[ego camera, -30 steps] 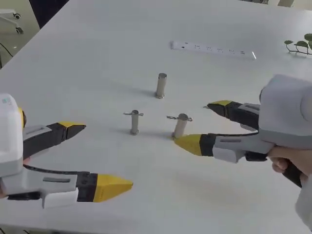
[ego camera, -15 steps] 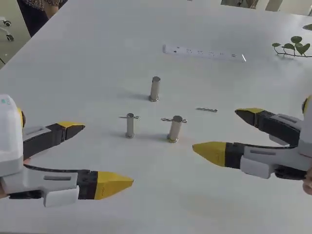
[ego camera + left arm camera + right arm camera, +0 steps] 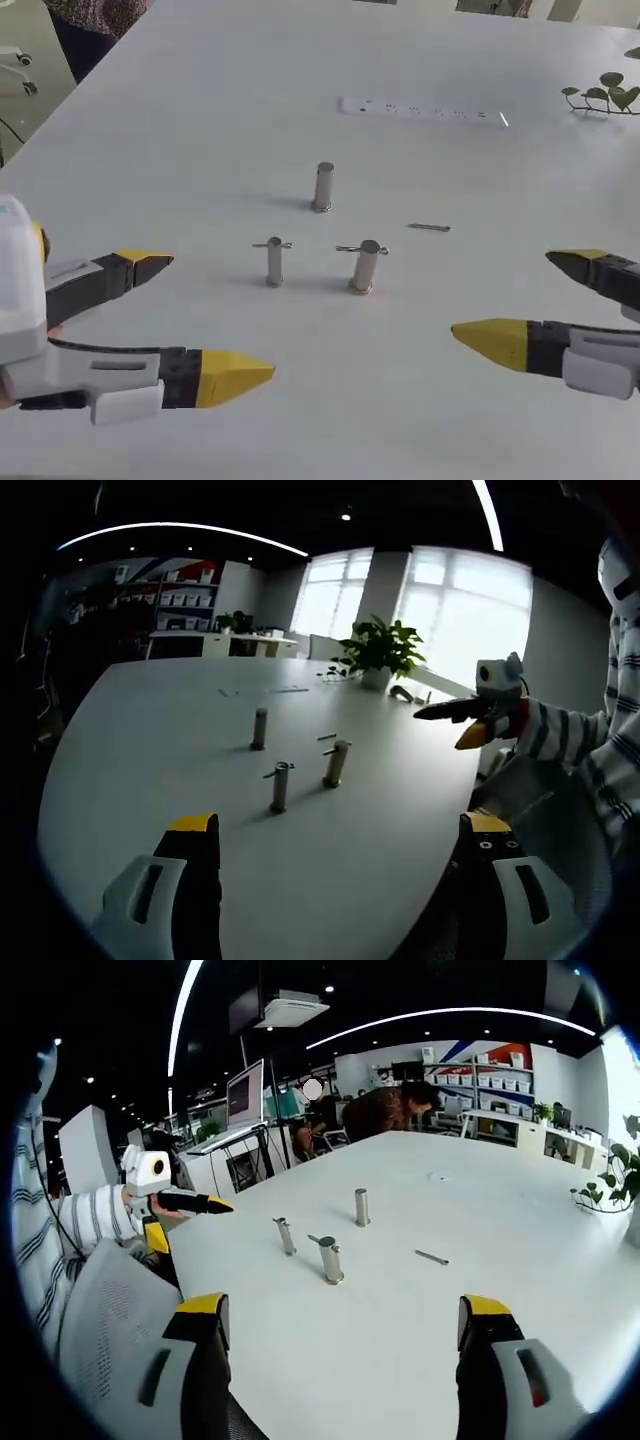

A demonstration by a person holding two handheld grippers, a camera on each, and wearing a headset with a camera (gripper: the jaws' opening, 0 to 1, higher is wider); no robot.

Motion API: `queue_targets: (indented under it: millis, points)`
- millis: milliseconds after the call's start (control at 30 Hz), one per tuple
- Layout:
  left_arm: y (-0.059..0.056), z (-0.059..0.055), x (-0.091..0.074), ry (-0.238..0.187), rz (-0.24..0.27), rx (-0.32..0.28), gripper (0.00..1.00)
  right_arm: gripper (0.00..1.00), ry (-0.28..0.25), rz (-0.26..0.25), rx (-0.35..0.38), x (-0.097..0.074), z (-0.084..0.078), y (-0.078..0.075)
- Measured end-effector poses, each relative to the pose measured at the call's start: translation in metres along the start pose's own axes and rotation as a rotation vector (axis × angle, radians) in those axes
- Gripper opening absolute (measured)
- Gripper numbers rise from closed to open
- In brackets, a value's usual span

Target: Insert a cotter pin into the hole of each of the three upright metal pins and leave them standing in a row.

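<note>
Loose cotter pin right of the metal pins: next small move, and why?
Probably move the right gripper to the loose cotter pin and close on it. The front-left pin and front-right pin already hold theirs; the rear pin has none. The right gripper's jaws stand open, empty, and nearer it than the left gripper.

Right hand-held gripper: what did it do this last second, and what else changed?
The right hand-held gripper drew back, open, rightward from the front right metal pin, uncovering a loose cotter pin on the table. The left hand-held gripper stayed open; the front left metal pin and back metal pin stand unmoved.
</note>
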State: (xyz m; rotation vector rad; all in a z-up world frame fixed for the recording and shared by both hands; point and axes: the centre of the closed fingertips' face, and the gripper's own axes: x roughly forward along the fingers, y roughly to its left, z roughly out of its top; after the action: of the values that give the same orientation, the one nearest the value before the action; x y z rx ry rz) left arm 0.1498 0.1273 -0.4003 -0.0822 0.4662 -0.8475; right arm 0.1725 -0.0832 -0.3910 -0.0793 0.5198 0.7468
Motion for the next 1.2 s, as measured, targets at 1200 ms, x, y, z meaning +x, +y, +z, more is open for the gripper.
queue_targets:
  millis: [1200]
  points:
    - [0.031,0.084,0.073,0.057,0.011,0.216,0.97,0.97,-0.144,-0.036,0.102,-0.024,0.008,-0.019]
